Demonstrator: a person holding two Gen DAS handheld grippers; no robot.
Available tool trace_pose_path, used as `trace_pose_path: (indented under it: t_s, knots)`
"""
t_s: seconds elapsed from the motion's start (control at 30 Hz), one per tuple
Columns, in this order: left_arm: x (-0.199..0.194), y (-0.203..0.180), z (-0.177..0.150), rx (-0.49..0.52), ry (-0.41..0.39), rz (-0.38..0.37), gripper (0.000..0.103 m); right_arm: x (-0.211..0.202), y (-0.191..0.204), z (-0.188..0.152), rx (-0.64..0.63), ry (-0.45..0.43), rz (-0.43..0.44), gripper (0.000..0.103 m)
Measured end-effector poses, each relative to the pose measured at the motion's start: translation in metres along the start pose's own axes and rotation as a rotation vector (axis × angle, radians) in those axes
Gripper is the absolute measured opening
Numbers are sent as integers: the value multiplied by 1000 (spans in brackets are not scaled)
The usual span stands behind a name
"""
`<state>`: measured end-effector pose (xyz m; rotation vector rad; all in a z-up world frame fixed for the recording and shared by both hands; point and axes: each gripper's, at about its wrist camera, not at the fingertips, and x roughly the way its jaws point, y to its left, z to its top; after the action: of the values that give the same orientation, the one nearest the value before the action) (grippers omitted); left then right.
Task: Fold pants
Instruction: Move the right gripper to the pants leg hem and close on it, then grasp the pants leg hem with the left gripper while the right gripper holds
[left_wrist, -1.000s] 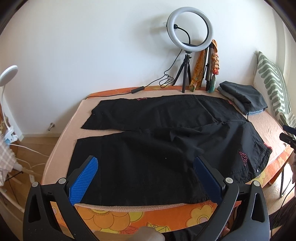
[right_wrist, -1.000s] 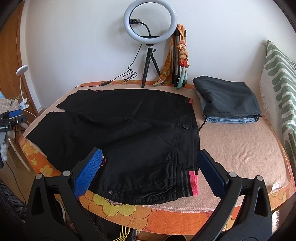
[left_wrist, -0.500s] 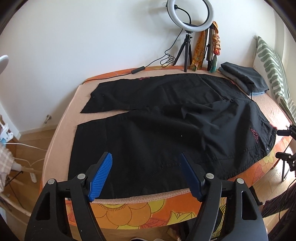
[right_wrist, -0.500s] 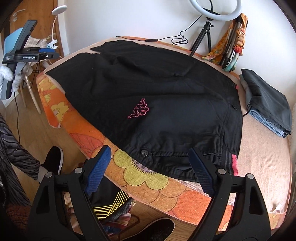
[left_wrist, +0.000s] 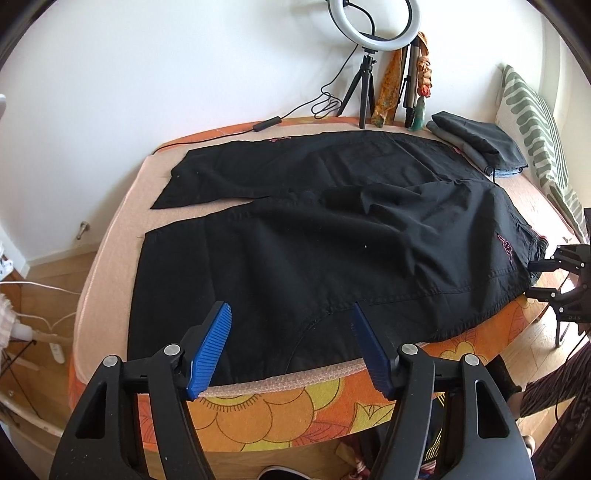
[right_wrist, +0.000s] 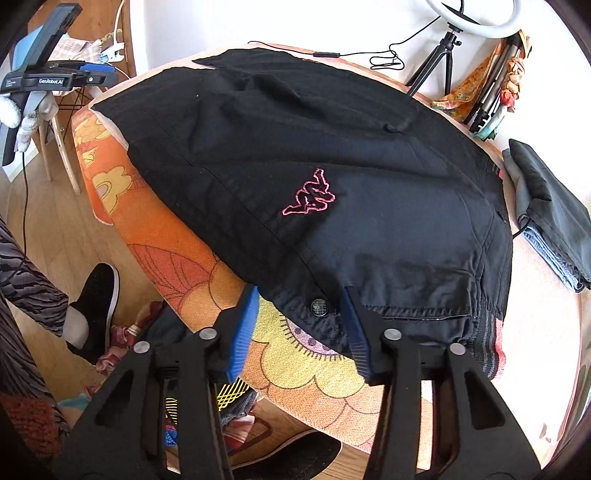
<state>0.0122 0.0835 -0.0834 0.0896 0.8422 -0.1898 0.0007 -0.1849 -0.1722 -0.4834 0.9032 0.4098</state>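
Black pants (left_wrist: 314, 251) lie spread flat on the bed, legs to the left, waist to the right, with a pink logo (right_wrist: 310, 195) near the waist. My left gripper (left_wrist: 290, 308) hovers over the near leg's long edge. Its jaws are closing, and its blue pads (left_wrist: 210, 350) are apart from the cloth. My right gripper (right_wrist: 299, 295) is at the waist edge that hangs over the bed's side. Its jaws are closing too, with the hem and a snap button (right_wrist: 319, 307) between them, unpinched. The right gripper (left_wrist: 535, 279) also shows at the waist corner.
The bed has an orange floral cover (left_wrist: 295, 406). A ring light on a tripod (left_wrist: 365, 74) and scarves stand at the wall. Folded dark clothes (left_wrist: 480, 147) and a striped pillow (left_wrist: 535, 122) lie at the far right. A person's shoe (right_wrist: 99, 295) is on the wooden floor.
Both grippers have sunk toward the bed's near edge and their jaws have narrowed. The right one rolled and came down onto the waist hem, which now lies between its pads.
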Motion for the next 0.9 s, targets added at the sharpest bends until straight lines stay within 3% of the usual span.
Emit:
trace_pose_path:
  t_s: [0.23,0.27,0.3,0.6,0.77,0.9]
  knots:
    - [-3,-4,-8,66,0,5,67,-14,-1,7,11,-45,-3,26]
    - [-3,-6,-9,78,1,4,67,-19,-2,9,10,-61,-5,12]
    - [-2,-8,-10,90,5,1,67,-22,-4,12,12,-72,10,5]
    - [10,-40,-21,256,43,-5,67,-36,-12,37,44,-136,-59,4]
    - [20,-46,-24,297,67,6,67,-44,-24,49,94,-179,-71,4]
    - [34,-40,-20,306,87,99,67,-51,-28,56,112,-210,-65,4]
